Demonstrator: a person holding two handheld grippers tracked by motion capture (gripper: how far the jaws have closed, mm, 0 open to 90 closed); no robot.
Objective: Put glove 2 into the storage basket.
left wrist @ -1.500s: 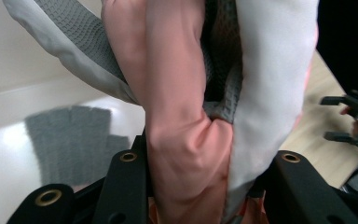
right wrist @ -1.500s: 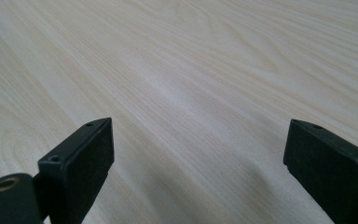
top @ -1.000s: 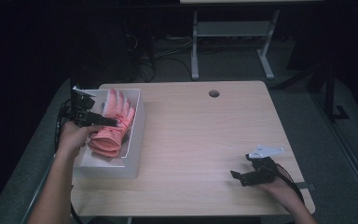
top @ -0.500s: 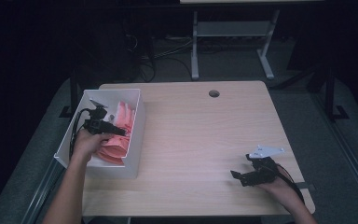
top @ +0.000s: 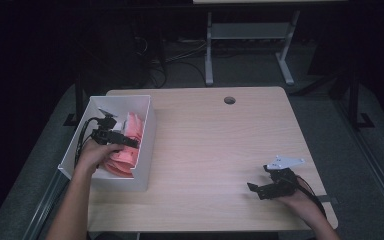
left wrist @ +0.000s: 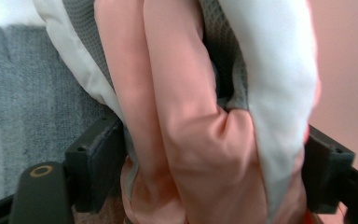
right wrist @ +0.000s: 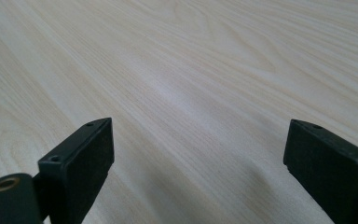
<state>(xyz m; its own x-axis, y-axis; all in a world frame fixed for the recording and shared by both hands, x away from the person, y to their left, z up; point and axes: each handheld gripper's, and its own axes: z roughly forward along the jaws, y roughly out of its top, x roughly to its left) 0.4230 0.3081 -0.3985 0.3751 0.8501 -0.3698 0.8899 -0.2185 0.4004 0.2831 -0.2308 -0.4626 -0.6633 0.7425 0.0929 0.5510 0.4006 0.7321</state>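
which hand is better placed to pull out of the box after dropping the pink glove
Left. The left gripper is already inside the white box, its fingers just opened around the pink glove. The right gripper rests far off on the table.

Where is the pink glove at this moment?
In the high view the pink glove lies inside the white bin at the table's left edge, under the left tongs; the left gripper view shows its folds between the opened jaws.

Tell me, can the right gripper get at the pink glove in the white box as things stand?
Probably not easily: the right gripper rests open near the table's right front, the pink glove lies in the white box far left, and the left gripper sits over it.
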